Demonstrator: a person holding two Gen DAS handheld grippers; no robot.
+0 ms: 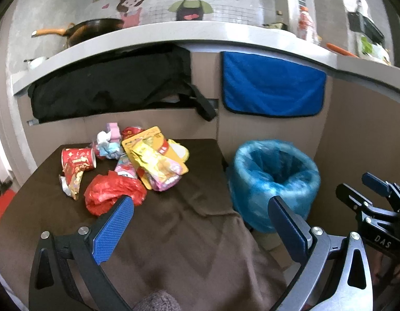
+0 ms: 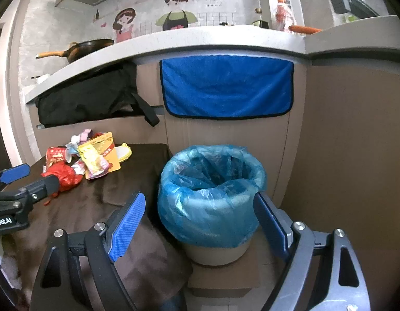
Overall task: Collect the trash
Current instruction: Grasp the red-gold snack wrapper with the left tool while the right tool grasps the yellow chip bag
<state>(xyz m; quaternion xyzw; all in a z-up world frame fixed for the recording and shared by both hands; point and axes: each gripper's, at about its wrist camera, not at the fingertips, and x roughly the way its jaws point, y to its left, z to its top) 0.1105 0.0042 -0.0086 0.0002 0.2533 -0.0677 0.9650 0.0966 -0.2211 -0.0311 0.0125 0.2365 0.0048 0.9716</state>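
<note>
On the brown cloth (image 1: 174, 233) our trash pile (image 1: 127, 163) waits untouched; the bin (image 2: 213, 194) looks empty, and both the left gripper (image 1: 200, 223) and right gripper (image 2: 200, 220) gape, holding nothing.

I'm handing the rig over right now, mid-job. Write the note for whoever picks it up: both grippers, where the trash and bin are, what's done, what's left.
Left hand-held gripper: open, empty, over the brown cloth, its left finger close to the red plastic bag.
Right hand-held gripper: open, empty, its fingers either side of the bin.
Trash pile: red cup, yellow pouch, pink wrappers and crumpled paper, all on the table left of the bin.
Bin: blue liner fitted; no trash can be made out inside.
Done: apparently nothing binned yet.
Left: move every piece into the bin; the red bag is nearest.
</note>
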